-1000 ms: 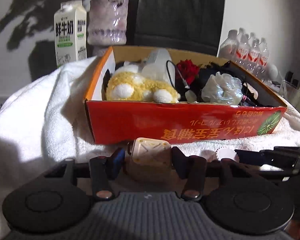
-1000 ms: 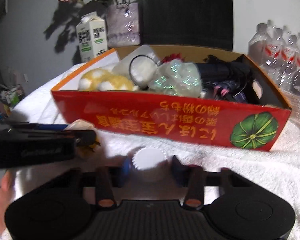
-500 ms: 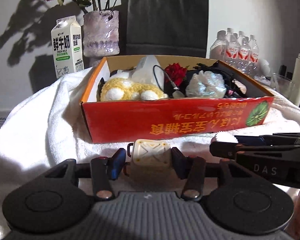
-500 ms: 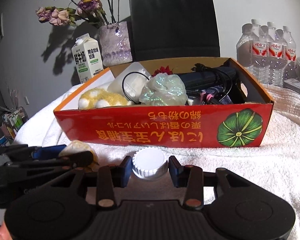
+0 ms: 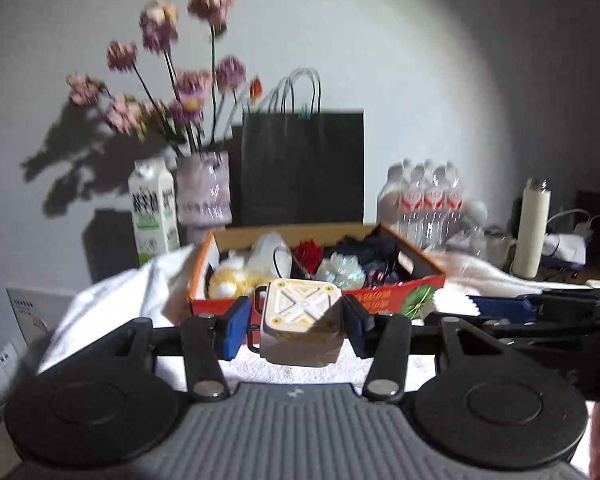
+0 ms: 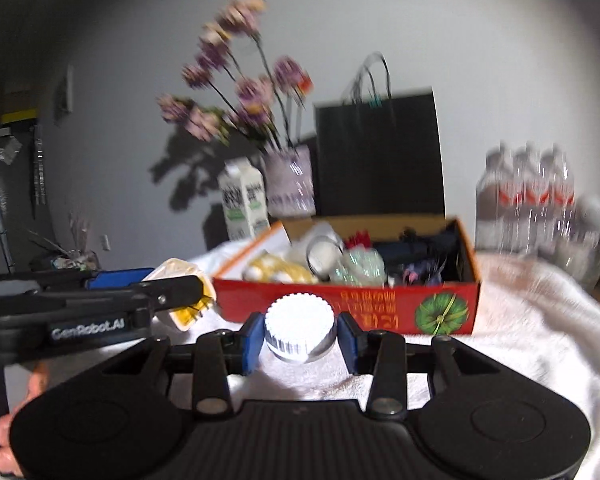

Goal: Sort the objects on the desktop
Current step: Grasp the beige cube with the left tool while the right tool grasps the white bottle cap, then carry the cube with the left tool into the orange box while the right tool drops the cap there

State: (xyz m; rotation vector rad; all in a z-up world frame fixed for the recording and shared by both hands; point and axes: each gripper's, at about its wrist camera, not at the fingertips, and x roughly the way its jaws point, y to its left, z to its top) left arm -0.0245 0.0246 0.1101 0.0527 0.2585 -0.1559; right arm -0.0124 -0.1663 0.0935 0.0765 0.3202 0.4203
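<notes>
The cream square box (image 5: 300, 322) sits between the pads of the left claw (image 5: 298, 326), gripped and lifted. The right claw (image 6: 300, 334) holds the white-capped jar (image 6: 300, 330). At 12 o'clock beyond both stands the red cardboard box (image 6: 346, 310), full, on the white towel (image 6: 540, 320)

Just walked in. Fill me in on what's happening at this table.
A person is sorting desk clutter with two handheld grippers. The left gripper grips a cream square case with a raised X on top; the right gripper grips a small jar with a ribbed white lid. Both are held above the white towel, in front of the half-filled red cardboard box.
</notes>
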